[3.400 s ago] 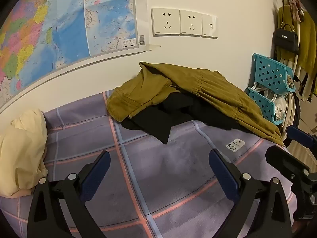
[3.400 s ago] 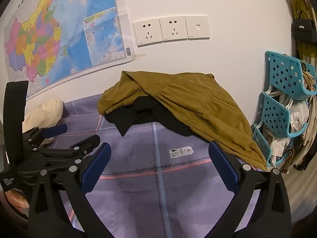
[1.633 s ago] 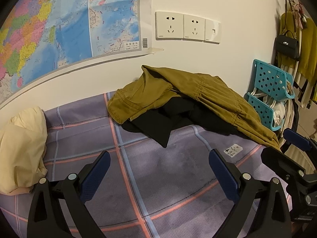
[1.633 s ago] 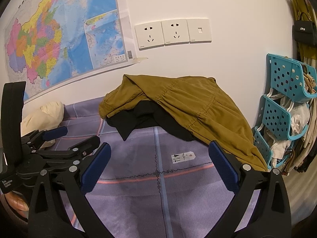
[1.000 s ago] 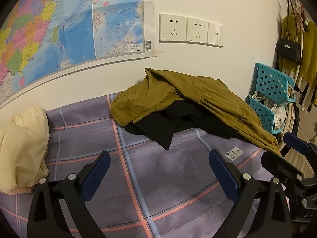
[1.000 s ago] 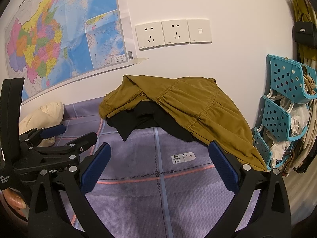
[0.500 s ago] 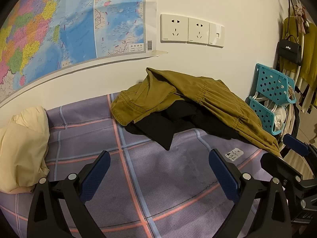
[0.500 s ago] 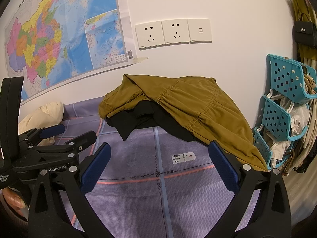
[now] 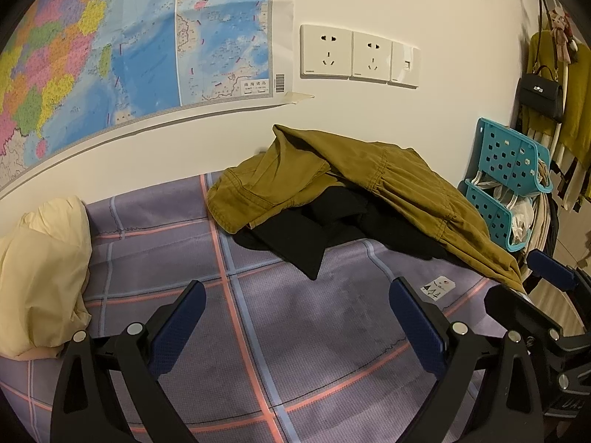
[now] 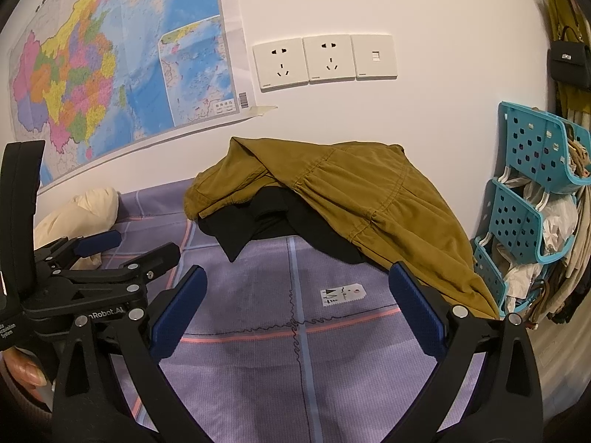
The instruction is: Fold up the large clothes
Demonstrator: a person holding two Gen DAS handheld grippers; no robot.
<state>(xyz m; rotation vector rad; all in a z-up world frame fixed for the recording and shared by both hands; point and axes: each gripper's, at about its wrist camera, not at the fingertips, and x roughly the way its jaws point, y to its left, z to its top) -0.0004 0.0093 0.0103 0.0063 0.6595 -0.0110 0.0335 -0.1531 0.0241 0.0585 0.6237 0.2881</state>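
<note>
Both views have drifted slightly; your left tool point(image 9: 295, 326) and right tool point(image 10: 297, 308) hang wide open, empty. Reach for the olive jacket point(image 9: 373, 181) heaped against the wall over a black garment point(image 9: 314, 229), and grip its hem edges.

Both wrist views low, wall-facing; share olive garment point(image 9: 388, 181) point(image 10: 354, 199), probably mid-distance.
</note>
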